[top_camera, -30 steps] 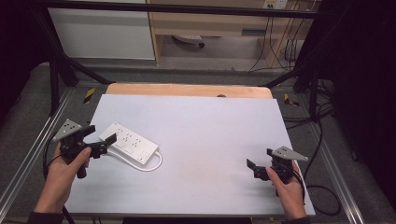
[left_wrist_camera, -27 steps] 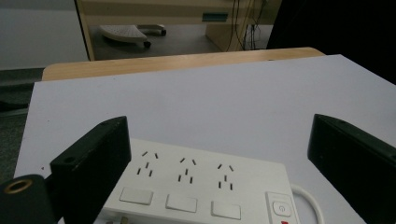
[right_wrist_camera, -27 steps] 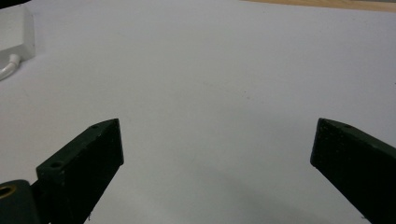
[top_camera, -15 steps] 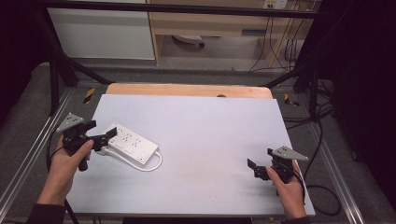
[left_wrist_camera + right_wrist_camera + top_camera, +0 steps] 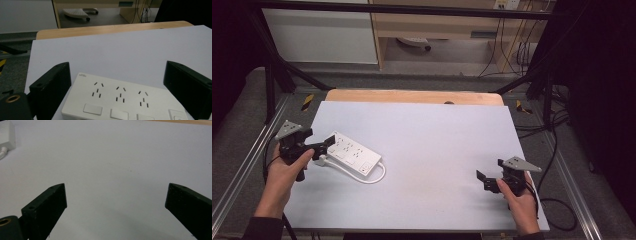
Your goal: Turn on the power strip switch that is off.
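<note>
My left hand-held gripper (image 5: 117,87), jaws spread, straddles the power strip (image 5: 125,101): rigid, light, smooth plastic, best pinched across its long sides.

White power strip (image 5: 354,153) on table (image 5: 437,130)

Left gripper (image 5: 323,146) and right gripper (image 5: 482,181) both held with fingers spread

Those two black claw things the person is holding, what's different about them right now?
The left gripper sits at the white power strip, its jaws straddling one end; the right gripper has just bare white table between its jaws. The left is farther up the table, the right nearer the person. Both are open.
</note>
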`<state>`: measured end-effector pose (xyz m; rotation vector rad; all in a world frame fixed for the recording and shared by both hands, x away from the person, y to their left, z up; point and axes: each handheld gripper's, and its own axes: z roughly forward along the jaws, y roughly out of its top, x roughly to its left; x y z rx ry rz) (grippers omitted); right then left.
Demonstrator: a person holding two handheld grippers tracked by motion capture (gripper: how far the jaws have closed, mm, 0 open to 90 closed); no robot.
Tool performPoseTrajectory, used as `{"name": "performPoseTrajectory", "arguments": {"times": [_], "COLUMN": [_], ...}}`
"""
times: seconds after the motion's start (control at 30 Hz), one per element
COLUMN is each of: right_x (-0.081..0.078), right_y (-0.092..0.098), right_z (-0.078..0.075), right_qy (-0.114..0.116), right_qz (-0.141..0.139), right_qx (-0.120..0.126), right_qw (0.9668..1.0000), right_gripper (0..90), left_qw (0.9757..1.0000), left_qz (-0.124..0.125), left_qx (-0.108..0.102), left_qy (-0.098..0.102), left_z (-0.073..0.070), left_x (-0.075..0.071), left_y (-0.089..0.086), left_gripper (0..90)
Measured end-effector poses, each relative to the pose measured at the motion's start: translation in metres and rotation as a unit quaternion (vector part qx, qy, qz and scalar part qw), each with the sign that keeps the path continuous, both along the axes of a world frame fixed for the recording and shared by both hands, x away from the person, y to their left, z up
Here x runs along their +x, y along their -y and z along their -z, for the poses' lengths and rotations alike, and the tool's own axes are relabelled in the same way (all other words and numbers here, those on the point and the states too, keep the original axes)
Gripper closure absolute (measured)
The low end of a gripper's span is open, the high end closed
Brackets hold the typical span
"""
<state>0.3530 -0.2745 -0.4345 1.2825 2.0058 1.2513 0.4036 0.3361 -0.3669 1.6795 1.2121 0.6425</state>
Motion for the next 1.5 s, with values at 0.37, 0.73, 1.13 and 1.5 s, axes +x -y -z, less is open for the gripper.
{"name": "performPoseTrajectory", "arguments": {"times": [0.37,0.73,1.13,1.5], "right_x": [0.0,0.001,0.002,0.002], "right_y": [-0.001,-0.001,-0.001,0.0], "right_z": [0.001,0.001,0.002,0.001], "right_qy": [-0.003,-0.005,-0.006,-0.005], "right_qz": [-0.004,-0.004,-0.003,-0.002], "right_qx": [-0.002,-0.003,-0.003,-0.001], "right_qw": [1.0,1.0,1.0,1.0], "right_gripper": [4.1,4.1,4.2,4.2], "left_qw": [0.9999,0.9999,0.9996,0.9991], "left_qz": [-0.007,-0.005,-0.006,-0.022], "left_qx": [-0.003,-0.002,0.017,0.025], "left_qy": [-0.011,-0.014,-0.023,-0.026], "left_z": [0.009,0.017,0.023,0.029], "left_x": [0.003,0.005,0.005,0.006], "left_y": [-0.001,-0.006,-0.004,-0.003], "left_gripper": [16.2,28.3,48.9,68.6]}}
